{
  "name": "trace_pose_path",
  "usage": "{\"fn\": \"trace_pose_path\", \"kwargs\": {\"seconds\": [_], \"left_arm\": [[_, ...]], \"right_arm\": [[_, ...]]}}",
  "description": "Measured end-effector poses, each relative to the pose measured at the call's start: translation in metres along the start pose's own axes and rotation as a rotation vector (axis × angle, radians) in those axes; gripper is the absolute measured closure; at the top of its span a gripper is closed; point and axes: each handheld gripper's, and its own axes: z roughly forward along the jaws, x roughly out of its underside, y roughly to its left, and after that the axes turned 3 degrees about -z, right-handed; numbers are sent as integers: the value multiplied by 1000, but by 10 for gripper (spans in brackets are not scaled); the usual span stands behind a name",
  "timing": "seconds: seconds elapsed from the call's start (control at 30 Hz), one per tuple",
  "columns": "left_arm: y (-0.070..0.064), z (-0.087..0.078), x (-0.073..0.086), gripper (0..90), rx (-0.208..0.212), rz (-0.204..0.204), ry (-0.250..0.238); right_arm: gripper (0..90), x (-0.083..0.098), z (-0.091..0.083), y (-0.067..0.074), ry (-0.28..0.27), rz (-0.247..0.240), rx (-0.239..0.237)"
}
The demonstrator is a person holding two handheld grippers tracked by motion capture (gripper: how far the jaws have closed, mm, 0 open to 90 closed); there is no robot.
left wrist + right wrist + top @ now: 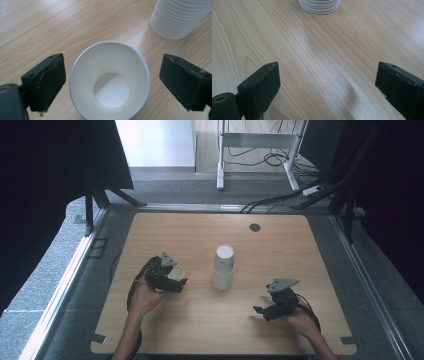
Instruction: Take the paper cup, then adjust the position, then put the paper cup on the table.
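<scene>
A single white paper cup (110, 82) stands upright on the wooden table (280, 245), mouth up and empty. My left gripper (112, 75) is open around it, with a small gap between each jaw and the cup's rim. From above, that left gripper (176, 279) and the cup (176, 272) sit left of centre. A tall stack of white cups (223, 267) stands mouth down at mid-table, just beyond the single cup (180, 17). My right gripper (262, 300) rests low at the right front, open, with only bare wood between its jaws (327, 75). The stack's base (319, 5) lies ahead of it.
A small dark round hole (255, 227) marks the table's far side. Metal rails run along both table sides, and black curtains hang left and right. Behind the table are a white desk frame (220, 165) and loose cables (280, 197) on the floor.
</scene>
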Motion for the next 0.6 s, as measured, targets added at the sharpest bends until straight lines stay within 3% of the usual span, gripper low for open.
{"fn": "trace_pose_path", "kwargs": {"seconds": [0.2,0.6], "left_arm": [[-9,-8,-7,2,40,12,-44],[-34,-18,-16,0,78,54,-102]], "right_arm": [[60,-1,-3,-1,-13,7,-6],[60,-1,-7,-2,-20,10,-1]]}}
